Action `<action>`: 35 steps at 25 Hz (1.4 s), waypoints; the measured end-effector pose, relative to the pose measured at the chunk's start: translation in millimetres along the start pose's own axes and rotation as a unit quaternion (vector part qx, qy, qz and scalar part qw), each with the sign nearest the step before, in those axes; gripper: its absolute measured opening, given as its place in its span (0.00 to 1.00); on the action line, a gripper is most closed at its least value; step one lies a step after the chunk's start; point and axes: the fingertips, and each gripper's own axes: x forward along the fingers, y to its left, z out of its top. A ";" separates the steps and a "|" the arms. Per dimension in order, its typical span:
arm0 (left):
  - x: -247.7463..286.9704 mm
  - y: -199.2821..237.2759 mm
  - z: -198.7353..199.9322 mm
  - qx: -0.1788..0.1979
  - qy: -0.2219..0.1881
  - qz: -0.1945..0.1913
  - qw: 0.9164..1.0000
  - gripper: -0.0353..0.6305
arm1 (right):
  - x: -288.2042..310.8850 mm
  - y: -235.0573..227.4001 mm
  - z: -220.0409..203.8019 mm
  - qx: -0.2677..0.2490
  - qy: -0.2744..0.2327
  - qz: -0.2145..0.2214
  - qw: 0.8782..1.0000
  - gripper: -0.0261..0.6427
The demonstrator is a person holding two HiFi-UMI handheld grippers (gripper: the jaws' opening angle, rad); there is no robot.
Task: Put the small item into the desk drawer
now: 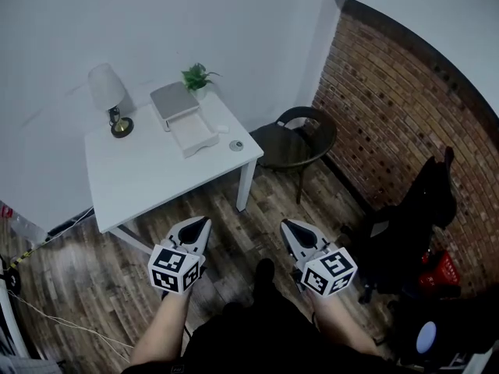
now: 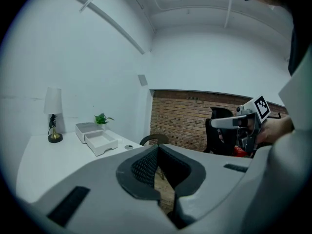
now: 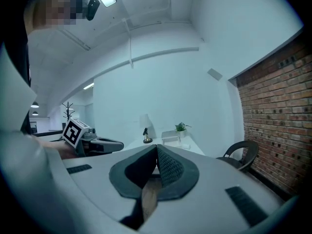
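We held both claws low over the wooden floor point(image 1: 86, 279), well short of the white table point(image 1: 136, 181). The left gripper point(image 1: 204, 223) was clenched with nothing between its jaws, and the right gripper point(image 1: 287, 225) was clenched and empty too. The small round item point(image 1: 236, 146) lay on the tabletop near the right front corner, just beside the open drawer point(image 1: 195, 135) but apart from it. That drawer stuck out of a grey box point(image 1: 175, 98) at the back of the table. A potted plant point(image 1: 198, 75) stood behind the box and a lamp point(image 1: 107, 92) stood at the back left. A dark round chair point(image 1: 300, 139) was parked close against the table's right side, crowding the corner where the item lay. Further right a black office chair point(image 1: 417, 205) and a red basket point(image 1: 442, 269) stood along the brick wall point(image 1: 390, 100). A second small white thing point(image 1: 222, 129) lay by the drawer, too small for us to identify. From the right gripper view the item itself could not be made out. The lower part of the head view was cut off by our own arms and dark clothing. A thin cable point(image 1: 66, 322) ran across the floor at the left. The floor between us and the table's front edge lay open.
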 end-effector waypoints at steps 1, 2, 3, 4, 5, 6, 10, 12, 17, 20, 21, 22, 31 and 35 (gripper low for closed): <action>4.5 4.2 0.5 -0.001 0.002 0.003 1.000 0.06 | 7.4 -5.9 0.6 0.003 0.000 0.003 1.000 0.04; 9.3 9.4 0.9 -0.002 0.004 0.007 1.000 0.06 | 16.0 -11.2 1.7 0.006 0.000 0.008 1.000 0.04; 14.9 15.2 1.6 -0.002 0.006 0.012 1.000 0.06 | 25.4 -16.1 3.4 0.007 -0.002 0.014 1.000 0.04; 21.7 21.0 2.7 -0.002 0.008 0.017 1.000 0.06 | 35.3 -21.4 5.5 0.008 -0.003 0.022 1.000 0.04; 29.7 26.5 4.2 -0.003 0.010 0.022 1.000 0.06 | 44.9 -27.6 7.4 0.008 -0.005 0.030 0.999 0.04; 38.9 31.5 6.1 -0.004 0.012 0.028 1.000 0.06 | 54.2 -35.1 8.6 0.010 -0.006 0.038 0.999 0.04; 85.6 49.6 17.3 -0.012 0.022 0.046 0.999 0.06 | 93.7 -77.7 10.6 0.021 0.004 0.063 0.998 0.04; 112.1 56.2 24.7 -0.014 0.027 0.050 0.998 0.06 | 113.0 -105.8 13.7 0.025 0.010 0.070 0.997 0.04; 170.7 71.7 39.4 -0.021 0.044 0.063 0.997 0.06 | 153.5 -167.1 20.6 0.037 0.023 0.087 0.995 0.04; 201.3 77.6 46.5 -0.023 0.050 0.064 0.996 0.06 | 170.3 -192.4 25.8 0.039 0.023 0.098 0.994 0.04; 211.2 78.7 49.0 -0.026 0.052 0.064 0.996 0.06 | 173.8 -201.1 26.0 0.042 0.025 0.099 0.994 0.04; 221.4 79.1 52.0 -0.028 0.052 0.063 0.996 0.06 | 176.4 -210.5 25.3 0.045 0.027 0.100 0.994 0.04; 295.4 80.7 88.6 -0.018 0.043 0.059 0.997 0.06 | 191.1 -286.0 34.7 0.051 0.034 0.097 0.993 0.04; 316.5 81.7 102.8 -0.015 0.039 0.066 0.997 0.06 | 196.0 -311.0 39.7 0.049 0.036 0.100 0.993 0.04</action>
